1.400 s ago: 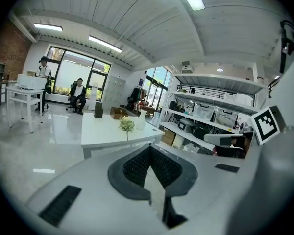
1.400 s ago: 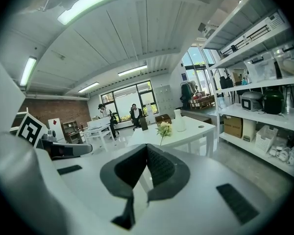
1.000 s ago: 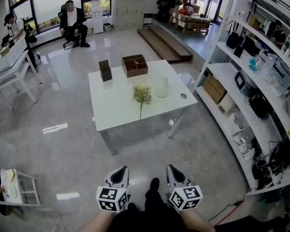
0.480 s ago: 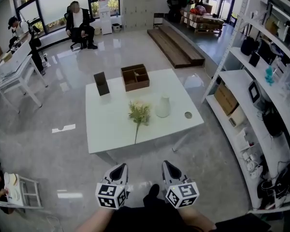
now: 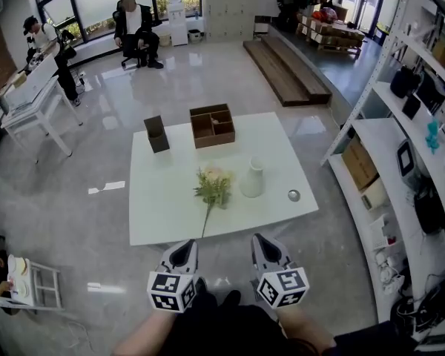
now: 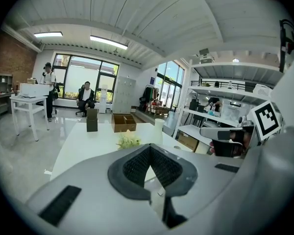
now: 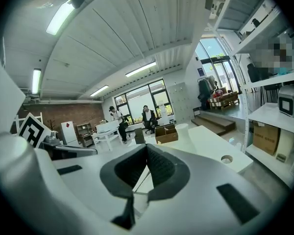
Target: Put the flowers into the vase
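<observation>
We had both grippers low in front of us, side by side, just short of the near edge of the white table [image 5: 163,221]. The left gripper [image 5: 185,248] had its jaws pressed together with nothing between them, and the right gripper [image 5: 259,242] looked the same: pads meeting at the tip, empty.

The flowers [image 5: 212,187] were lying flat on the tabletop around the middle. The leafy head pointed away from us and the thin stem ran back toward the near edge. The white vase [image 5: 252,179] stood upright just to the right of the blooms, not touching them as far as we could tell.

At the far edge sat an open wooden divided box [image 5: 212,124], with a darker small box [image 5: 156,133] to its left. A small round thing [image 5: 294,196] sat near the table's right edge, too small to identify. Both grippers were well apart from the flowers.
</observation>
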Tool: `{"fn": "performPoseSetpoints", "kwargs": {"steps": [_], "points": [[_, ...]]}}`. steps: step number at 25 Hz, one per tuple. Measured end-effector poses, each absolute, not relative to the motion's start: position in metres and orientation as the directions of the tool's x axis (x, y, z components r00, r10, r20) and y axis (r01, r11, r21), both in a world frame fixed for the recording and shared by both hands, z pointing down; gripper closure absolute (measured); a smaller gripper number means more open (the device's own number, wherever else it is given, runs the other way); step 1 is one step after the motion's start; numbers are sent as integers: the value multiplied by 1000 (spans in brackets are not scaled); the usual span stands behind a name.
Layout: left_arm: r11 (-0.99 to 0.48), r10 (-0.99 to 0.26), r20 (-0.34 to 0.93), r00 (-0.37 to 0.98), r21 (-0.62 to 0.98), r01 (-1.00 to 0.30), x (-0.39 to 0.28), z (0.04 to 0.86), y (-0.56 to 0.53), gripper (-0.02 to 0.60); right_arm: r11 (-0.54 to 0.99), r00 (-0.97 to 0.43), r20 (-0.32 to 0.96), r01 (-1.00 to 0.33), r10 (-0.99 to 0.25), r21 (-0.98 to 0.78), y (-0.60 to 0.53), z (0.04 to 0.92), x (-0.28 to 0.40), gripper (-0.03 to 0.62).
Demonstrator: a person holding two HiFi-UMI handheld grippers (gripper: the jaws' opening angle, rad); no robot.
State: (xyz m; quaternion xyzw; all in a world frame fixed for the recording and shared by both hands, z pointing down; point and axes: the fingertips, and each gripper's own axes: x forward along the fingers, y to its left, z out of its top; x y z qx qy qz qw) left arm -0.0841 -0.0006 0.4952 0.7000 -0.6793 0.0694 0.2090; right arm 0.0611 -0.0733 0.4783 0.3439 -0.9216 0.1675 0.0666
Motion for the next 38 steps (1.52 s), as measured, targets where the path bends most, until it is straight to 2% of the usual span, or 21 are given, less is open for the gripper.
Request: {"fn": "performPoseSetpoints", "kwargs": {"steps": [18, 23, 30, 35, 36, 37, 38], "points": [[-138, -904, 370, 213, 220, -966, -151, 504, -93, 578, 619, -671, 250, -741, -698, -260, -154, 483, -16, 591], [-141, -895, 386, 221, 226, -964, -157, 511, -108, 578, 628, -681, 265, -732, -682, -264, -163, 488, -29, 591], [-129, -840, 491, 232, 236, -963, -153, 551, -126, 578, 631, -684, 276, -729, -675, -266, -179, 491, -25, 591], [-124, -688, 648, 328, 340, -932, -136, 617, -144, 577, 628, -691, 286, -723, -664, -289, -186, 498, -20, 591], [-118, -647, 673, 359, 377, -919, -131, 630, -148, 545, 629, -694, 287, -720, -660, -293, -186, 499, -21, 591], [-116, -608, 695, 384, 401, -909, -126, 641, -152, 475, 632, -698, 289, -716, -656, -296, -186, 500, -22, 591], [-117, -572, 716, 399, 411, -904, -123, 651, -156, 449, 635, -702, 291, -713, -651, -298, -186, 501, -23, 591]]}}
